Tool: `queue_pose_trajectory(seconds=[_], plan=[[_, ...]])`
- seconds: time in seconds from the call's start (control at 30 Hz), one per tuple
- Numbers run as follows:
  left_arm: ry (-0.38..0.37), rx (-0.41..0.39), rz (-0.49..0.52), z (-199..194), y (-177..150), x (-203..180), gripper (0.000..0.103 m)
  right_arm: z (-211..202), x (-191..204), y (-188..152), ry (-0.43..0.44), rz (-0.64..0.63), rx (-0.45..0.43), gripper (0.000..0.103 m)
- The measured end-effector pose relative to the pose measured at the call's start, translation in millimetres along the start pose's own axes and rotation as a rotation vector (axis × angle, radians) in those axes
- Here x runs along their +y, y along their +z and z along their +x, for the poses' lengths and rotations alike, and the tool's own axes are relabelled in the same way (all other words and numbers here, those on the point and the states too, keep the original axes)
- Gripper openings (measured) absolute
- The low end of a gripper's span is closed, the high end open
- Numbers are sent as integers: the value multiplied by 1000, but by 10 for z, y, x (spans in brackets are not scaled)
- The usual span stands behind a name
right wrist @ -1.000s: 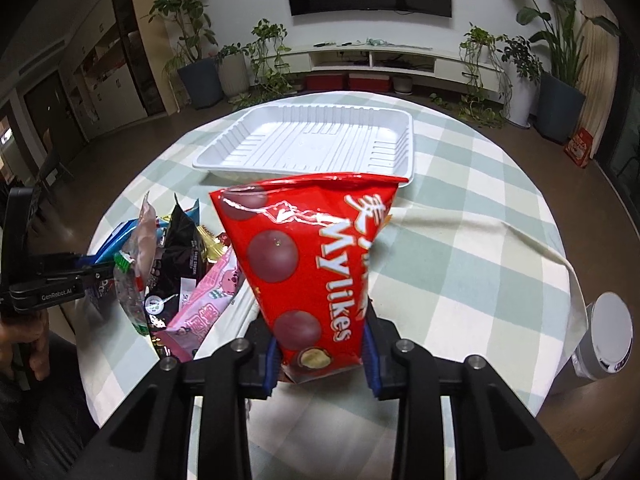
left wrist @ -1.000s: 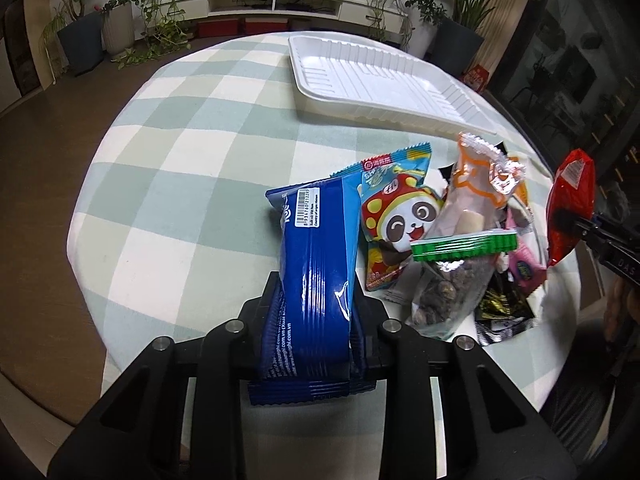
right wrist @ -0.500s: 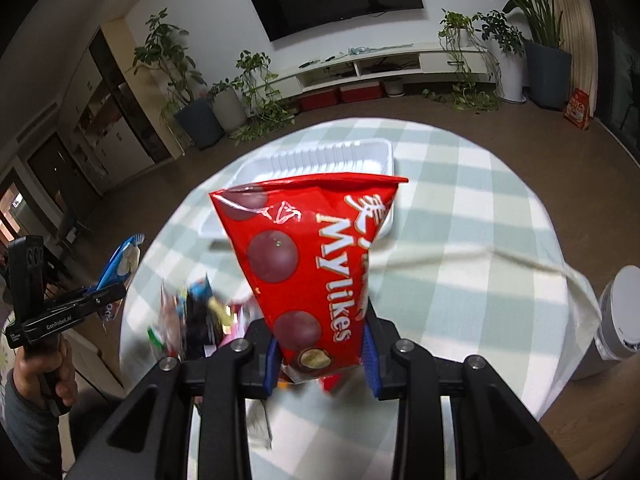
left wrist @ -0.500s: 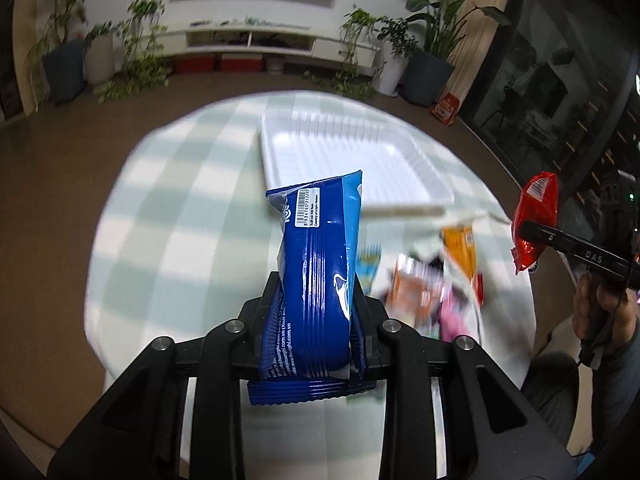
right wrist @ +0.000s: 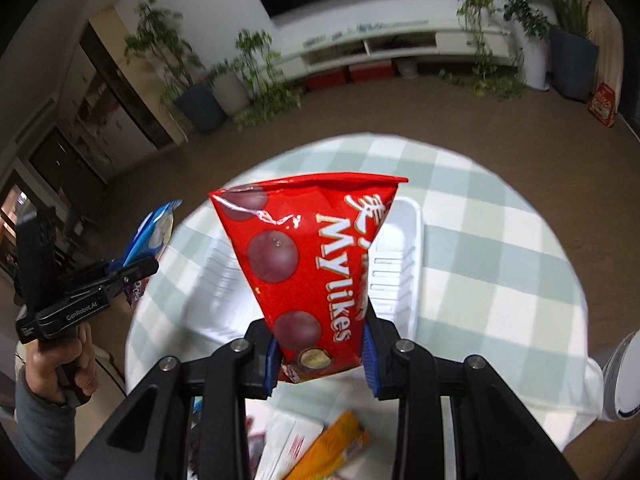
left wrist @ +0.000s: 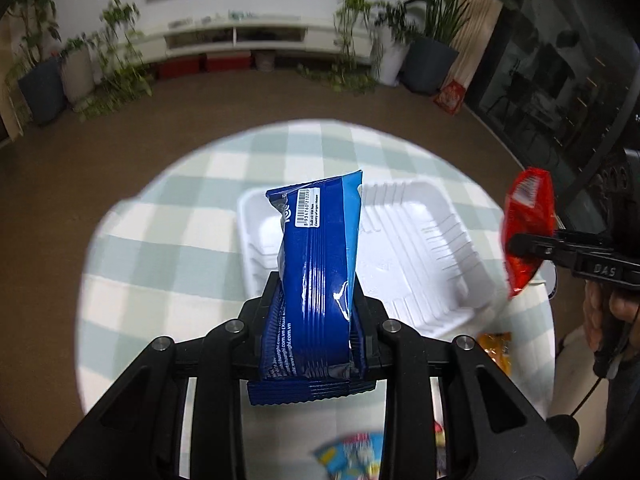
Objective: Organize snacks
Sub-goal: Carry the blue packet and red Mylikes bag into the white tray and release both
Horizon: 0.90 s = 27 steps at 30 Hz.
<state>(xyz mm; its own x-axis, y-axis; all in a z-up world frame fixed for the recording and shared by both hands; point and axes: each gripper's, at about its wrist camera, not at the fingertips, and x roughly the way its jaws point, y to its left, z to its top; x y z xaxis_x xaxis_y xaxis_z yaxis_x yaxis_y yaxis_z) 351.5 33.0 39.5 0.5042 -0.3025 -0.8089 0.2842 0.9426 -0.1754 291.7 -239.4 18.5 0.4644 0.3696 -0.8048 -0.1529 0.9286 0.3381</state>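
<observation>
Two packs are up in the air here, both above the round counter (left wrist: pixel 168 248) with its green-and-white checked cloth. The left hand-held gripper (left wrist: pixel 316 320) is clamped tight on a blue snack pack (left wrist: pixel 318 280), which stands upright between the pads with its barcode label near the top. From that camera the pack sits in front of the white plastic tray (left wrist: pixel 416 248), which lies on the counter's far half with nothing visible in it.

The right hand-held gripper (right wrist: pixel 320 352) pinches the bottom of a red Mylikes bag (right wrist: pixel 304 256), blue pads pressing either side, and the bag fans out wider toward its top seal. It hangs over the same tray (right wrist: pixel 404 264).

Each camera catches the other side too: the Mylikes bag (left wrist: pixel 528 232) at the right edge of the left view with a hand (left wrist: pixel 612 316) below it, and the blue pack (right wrist: pixel 154 232) at the left of the right view.

A few loose snacks (right wrist: pixel 332 452), one orange, lie blurred on the counter's near edge.
</observation>
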Motion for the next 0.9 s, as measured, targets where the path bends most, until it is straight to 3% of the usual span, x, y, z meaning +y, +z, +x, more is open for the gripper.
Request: queue_pose_trajectory(seconds=[0.2, 0.37, 0.53, 0.7, 0.77, 0.87, 0.9], plan=[[54, 116, 13, 818, -127, -21, 27, 657, -137, 32, -50, 29, 131, 35], [88, 156, 49, 1142, -254, -58, 27, 856, -49, -5, -105, -21, 149, 35], [121, 147, 71, 1149, -329, -127, 28, 923, -11, -27, -131, -41, 138, 38], [116, 134, 66, 1132, -331, -109, 28, 928, -51, -57, -134, -23, 129, 53], [105, 129, 55, 1088, -324, -90, 28, 904, -80, -53, -132, -4, 115, 67], [110, 97, 41, 942, -311, -59, 30, 824, -133, -43, -105, 28, 88, 74], [131, 86, 37, 886, -303, -46, 35, 792, -141, -37, -104, 35, 81, 73]])
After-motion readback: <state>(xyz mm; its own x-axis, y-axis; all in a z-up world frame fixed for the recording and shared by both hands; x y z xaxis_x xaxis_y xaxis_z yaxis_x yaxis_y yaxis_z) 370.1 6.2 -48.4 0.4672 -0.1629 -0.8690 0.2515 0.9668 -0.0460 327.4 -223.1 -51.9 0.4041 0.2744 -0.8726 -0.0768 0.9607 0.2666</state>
